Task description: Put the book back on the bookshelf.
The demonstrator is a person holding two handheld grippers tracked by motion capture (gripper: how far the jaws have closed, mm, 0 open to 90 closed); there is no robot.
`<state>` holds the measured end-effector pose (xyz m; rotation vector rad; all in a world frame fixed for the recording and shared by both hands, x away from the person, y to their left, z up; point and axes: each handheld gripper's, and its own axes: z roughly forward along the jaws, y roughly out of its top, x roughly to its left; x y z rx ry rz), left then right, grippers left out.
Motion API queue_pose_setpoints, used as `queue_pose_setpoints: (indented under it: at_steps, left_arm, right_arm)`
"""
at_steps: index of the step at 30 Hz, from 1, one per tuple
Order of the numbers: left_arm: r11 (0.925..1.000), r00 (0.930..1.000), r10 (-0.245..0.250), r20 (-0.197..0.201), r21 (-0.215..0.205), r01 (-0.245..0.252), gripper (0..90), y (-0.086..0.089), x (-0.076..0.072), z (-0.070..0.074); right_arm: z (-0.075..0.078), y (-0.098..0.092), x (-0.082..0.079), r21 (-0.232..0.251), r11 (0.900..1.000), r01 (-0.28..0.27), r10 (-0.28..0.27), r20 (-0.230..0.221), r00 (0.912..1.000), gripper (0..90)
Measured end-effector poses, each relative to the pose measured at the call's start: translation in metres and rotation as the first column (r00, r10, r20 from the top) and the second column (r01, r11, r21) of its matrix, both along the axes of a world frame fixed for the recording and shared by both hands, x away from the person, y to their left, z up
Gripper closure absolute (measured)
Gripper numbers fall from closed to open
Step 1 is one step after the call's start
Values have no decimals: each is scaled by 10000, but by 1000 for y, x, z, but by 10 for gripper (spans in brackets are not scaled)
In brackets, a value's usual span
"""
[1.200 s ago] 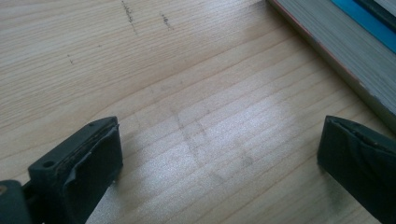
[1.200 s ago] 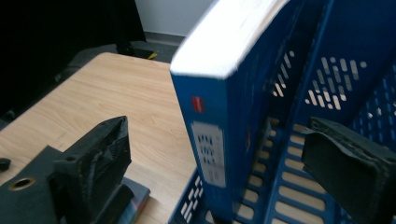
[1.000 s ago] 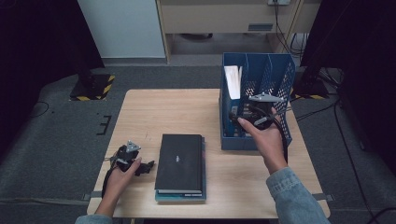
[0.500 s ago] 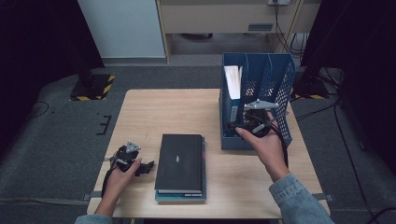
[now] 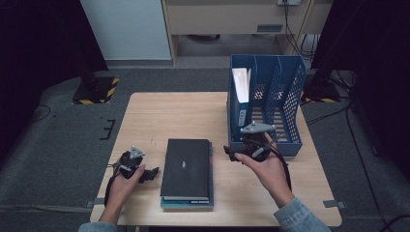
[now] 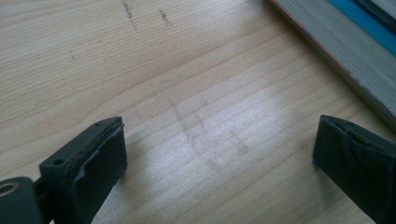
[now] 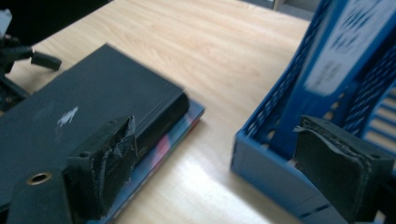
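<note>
Count at inspection: one wooden table point(image 5: 174, 116), one blue file rack point(image 5: 285, 92), two stacked books point(image 5: 187, 169) at least, one binder point(image 5: 240, 104) standing in the rack, and two hand-held grippers.

The black book point(image 5: 186, 164) lay flat on top of a thinner blue-edged book point(image 5: 208, 200), near the table's front edge, between your two hands. Its long axis ran from the near edge toward the far edge. Its cover was plain matte black with one small pale mark near the middle. In the right gripper view, the lower book's point(image 7: 173, 137) multicoloured cover showed past the black book's point(image 7: 93, 107) corner.

The rack sat at the table's right side, its three compartments open upward. The binder stood upright in the leftmost compartment, white pages showing at the top.

Your left gripper point(image 5: 145, 173) rested on the table just left of the stack, jaws spread wide with bare wood between them in the left gripper view, holding nothing. Your right gripper point(image 5: 231, 153) was held between the stack and the rack's front left corner, jaws likewise parted and empty.
</note>
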<state>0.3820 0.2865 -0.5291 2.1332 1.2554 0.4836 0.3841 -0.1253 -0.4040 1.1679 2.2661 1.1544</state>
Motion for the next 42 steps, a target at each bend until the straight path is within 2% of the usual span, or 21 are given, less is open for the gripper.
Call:
queue_pose_setpoints:
  at_steps: [2, 5, 8, 14, 18, 24, 25, 26, 28, 31, 37, 40, 42]
  left_arm:
    - [9999, 9999, 51, 94, -107, -50, 25, 1, -2, 3]
    - [9996, 9997, 101, 208, -282, -95, 27, 2, -6, 8]
    - [9986, 9994, 71, 344, -529, -53, 40, 4, -9, 14]
    - [9920, 9965, 246, 798, -1251, -144, 54, 4, -18, 28]
    - [9877, 9931, 222, 1150, -1565, -39, 70, 1, -27, 39]
    - [9769, 9878, -386, 1510, -2021, 691, 91, -15, -41, 55]
    - [9707, 9876, -483, 1494, -2260, 817, 95, -20, -42, 57]
    - [9676, 9864, -643, 1510, -2322, 987, 96, -26, -44, 58]
    - [9706, 9847, -945, 1467, -2062, 1239, 103, -35, -44, 58]
    - [9621, 9843, -1247, 1247, -2274, 1507, 119, -46, -40, 56]
    - [9620, 9818, -1752, 734, -1993, 1866, 152, -64, -33, 52]
    - [9561, 9805, -1894, 519, -2177, 1962, 167, -67, -31, 52]
    - [9553, 9807, -1914, 400, -2217, 1955, 169, -67, -29, 52]
  right_arm:
    - [-9, 6, -8, -202, 9998, -61, 62, 27, 10000, 140]
    - [-20, 14, -14, -57, 9999, -118, 116, -297, 9995, 144]
    - [-29, 22, -19, 51, 9998, -184, 186, -412, 9990, 149]
    - [-34, 36, -22, 210, 9984, -517, 529, -646, 9965, 172]
    - [-39, 47, -24, 274, 9957, -881, 900, -784, 9929, 176]
    - [-50, 59, -27, 268, 9930, -1152, 1174, -1067, 9873, 164]
    - [-51, 60, -28, 255, 9925, -1196, 1217, -1112, 9863, 163]
    - [-52, 61, -29, 271, 9923, -1210, 1233, -1141, 9858, 162]
    - [-55, 63, -30, 278, 9915, -1273, 1298, -1195, 9843, 170]
    - [-56, 66, -32, 134, 9896, -1435, 1441, -1092, 9835, 180]
    - [-58, 69, -29, 174, 9870, -1599, 1608, -1309, 9783, 157]
    - [-59, 72, -29, 141, 9850, -1718, 1721, -1353, 9757, 145]
    - [-59, 73, -28, 108, 9841, -1775, 1773, -1370, 9746, 145]
